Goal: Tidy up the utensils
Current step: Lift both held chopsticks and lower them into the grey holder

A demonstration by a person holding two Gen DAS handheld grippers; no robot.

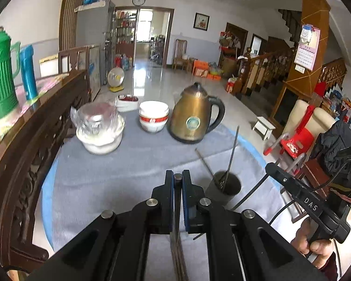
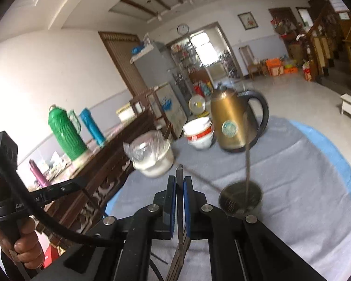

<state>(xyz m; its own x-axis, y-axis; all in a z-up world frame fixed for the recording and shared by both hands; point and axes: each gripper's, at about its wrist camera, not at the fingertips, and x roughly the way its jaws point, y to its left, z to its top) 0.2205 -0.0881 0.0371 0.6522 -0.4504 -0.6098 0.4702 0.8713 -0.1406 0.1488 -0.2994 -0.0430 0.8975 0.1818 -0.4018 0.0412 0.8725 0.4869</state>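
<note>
The room was a big tiled hall, and the counter (image 1: pixel 110 175) wore a grey cloth with a kettle (image 1: pixel 194 114), stacked bowls (image 1: pixel 154 117) and a wrapped pot. The left gripper (image 1: pixel 177 180) had its fingers clamped on a thin metal chopstick (image 1: pixel 177 177); the right gripper (image 2: pixel 179 182) pinched another chopstick (image 2: pixel 179 173) likewise. Two more stood in the dark holder cup (image 1: pixel 224 186), leaning against its rim. I judged them light, stiff and slick (steel slides in pads), best gripped mid-shaft. The lower ends vanished beneath the fingers, and the right view was blurred around the cup (image 2: pixel 241 197).
</note>
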